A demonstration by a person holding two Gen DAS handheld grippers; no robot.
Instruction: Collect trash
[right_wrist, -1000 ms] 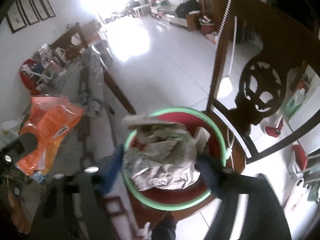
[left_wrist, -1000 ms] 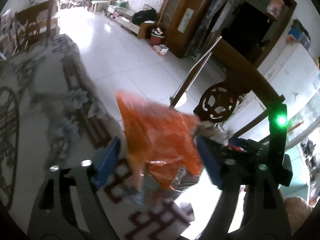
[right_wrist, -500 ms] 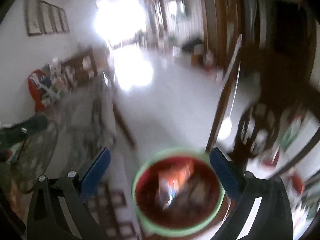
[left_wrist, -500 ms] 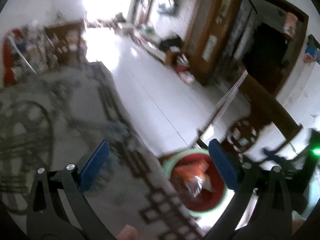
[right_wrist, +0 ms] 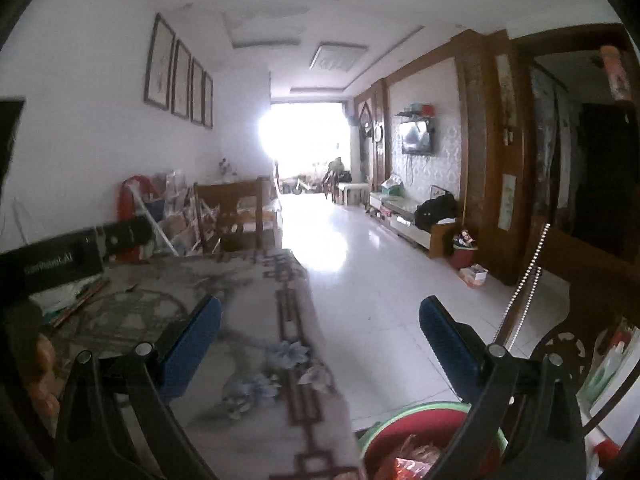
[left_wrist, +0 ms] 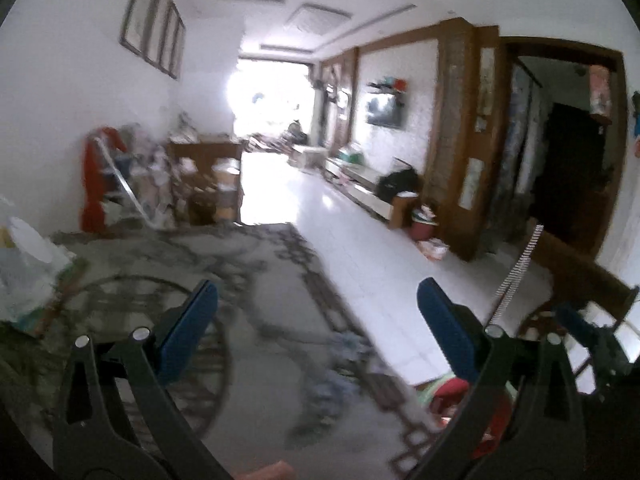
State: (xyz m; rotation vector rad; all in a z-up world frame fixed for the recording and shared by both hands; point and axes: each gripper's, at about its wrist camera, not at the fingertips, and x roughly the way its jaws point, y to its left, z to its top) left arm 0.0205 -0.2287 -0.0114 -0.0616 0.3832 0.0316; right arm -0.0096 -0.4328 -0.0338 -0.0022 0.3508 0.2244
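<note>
A red bin with a green rim (right_wrist: 404,424) stands on the floor beside the table, low in the right wrist view, with an orange wrapper (right_wrist: 412,462) inside. A blurred part of the bin (left_wrist: 448,394) shows behind the right finger in the left wrist view. My left gripper (left_wrist: 316,316) is open and empty above the patterned tablecloth (left_wrist: 256,320). My right gripper (right_wrist: 320,324) is open and empty over the table's right edge (right_wrist: 320,360). The left gripper's body (right_wrist: 60,258) shows at the left of the right wrist view.
A dark wooden chair (right_wrist: 592,280) stands right of the bin. A white plastic bag and items (left_wrist: 28,264) sit at the table's far left. Another chair and table (right_wrist: 236,212) stand beyond. White tiled floor (right_wrist: 360,272) runs down the room.
One second ago each gripper held trash over the bin, orange wrapper left, crumpled paper right. Both opened and dropped it. Both grippers have since tilted up and risen toward the room.
</note>
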